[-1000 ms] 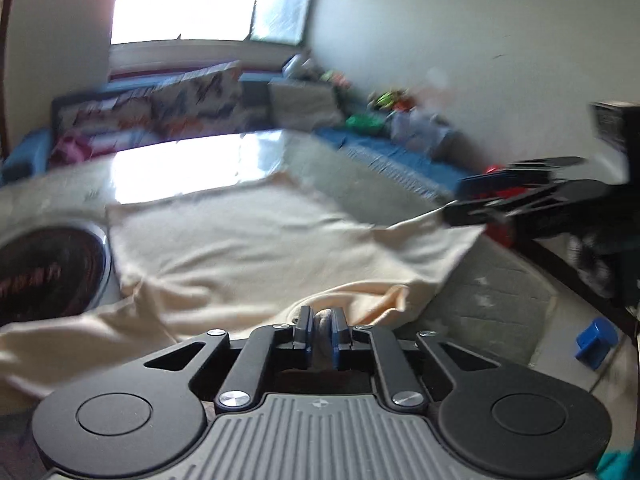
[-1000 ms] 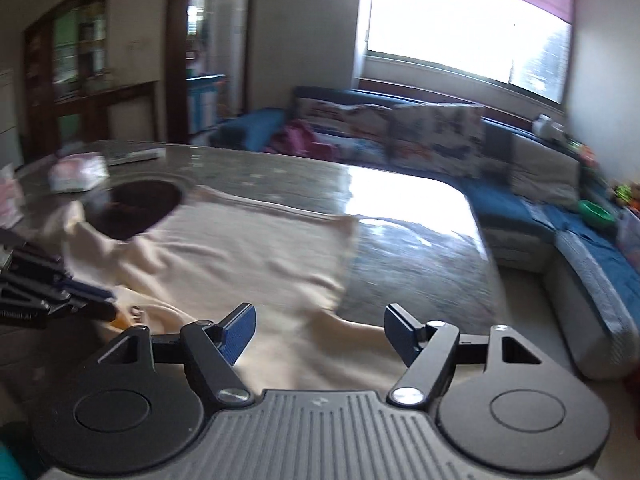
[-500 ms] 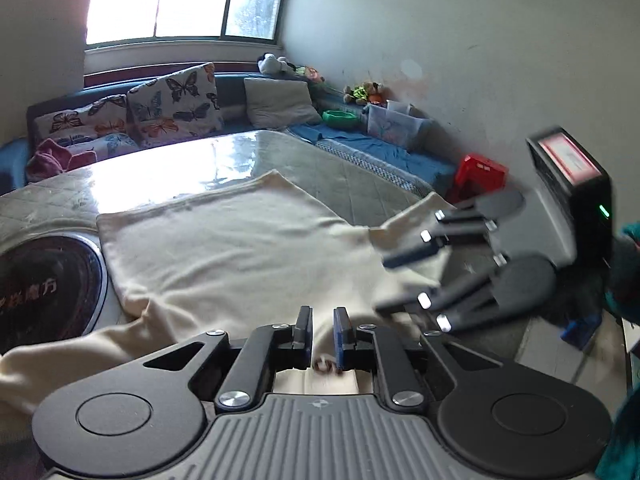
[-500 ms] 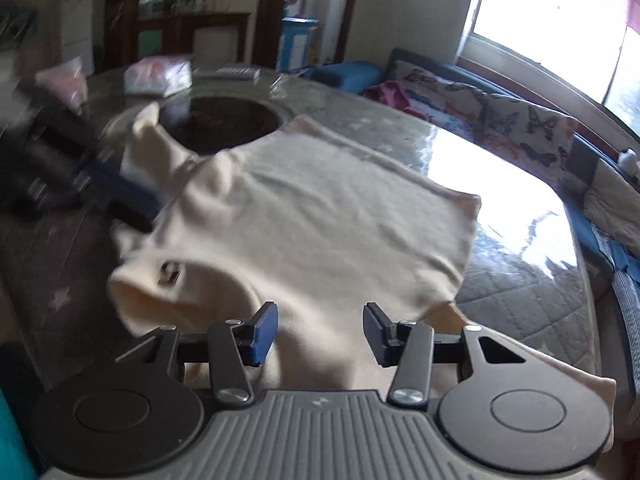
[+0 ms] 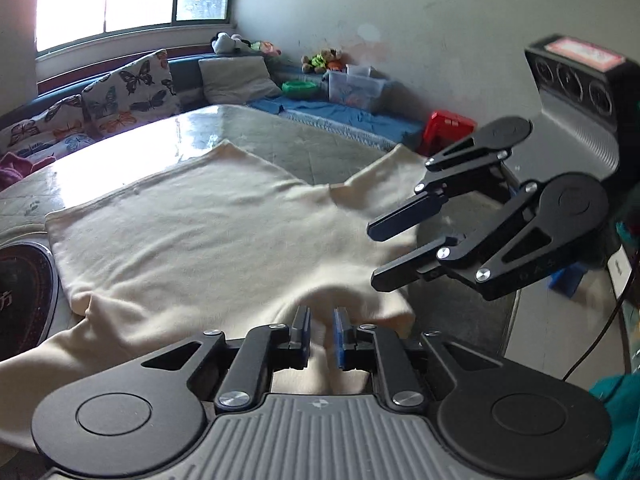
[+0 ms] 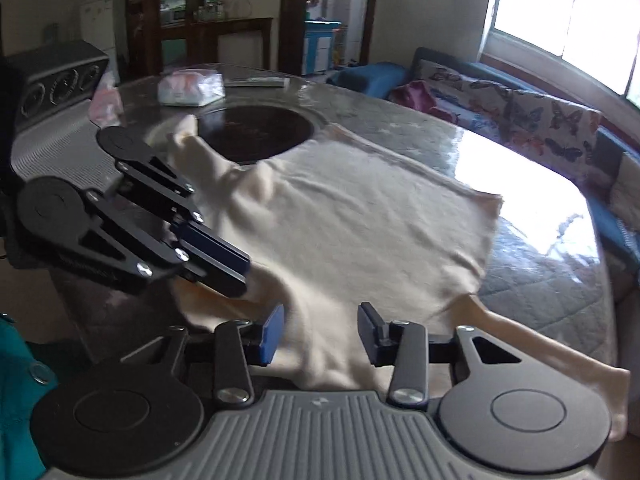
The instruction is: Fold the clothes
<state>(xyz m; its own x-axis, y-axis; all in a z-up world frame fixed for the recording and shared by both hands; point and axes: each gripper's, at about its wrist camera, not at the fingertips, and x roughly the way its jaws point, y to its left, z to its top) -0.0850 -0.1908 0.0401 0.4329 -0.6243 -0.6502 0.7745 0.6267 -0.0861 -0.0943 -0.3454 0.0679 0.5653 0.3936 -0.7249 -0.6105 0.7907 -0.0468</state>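
Note:
A cream long-sleeved garment (image 5: 208, 236) lies spread on the table, its body flat and its sleeves trailing off to each side; it also shows in the right wrist view (image 6: 360, 232). My left gripper (image 5: 321, 334) is at the near edge of the garment, its jaws slightly apart with cloth between them. My right gripper (image 6: 320, 330) is open over the near edge of the cloth. It appears in the left wrist view (image 5: 376, 254) hovering open just right of the left gripper. The left gripper appears in the right wrist view (image 6: 236, 272) at the left.
A dark round inset plate (image 6: 256, 132) sits in the table (image 6: 540, 248) beyond the garment. A white packet (image 6: 190, 88) lies at the far edge. A sofa with butterfly cushions (image 5: 128, 92) runs behind. A red box (image 5: 448, 128) stands on the floor.
The left gripper's jaws have opened a little from their tight grip on the cloth. The right gripper has moved in close beside the left one, over the garment's near edge.

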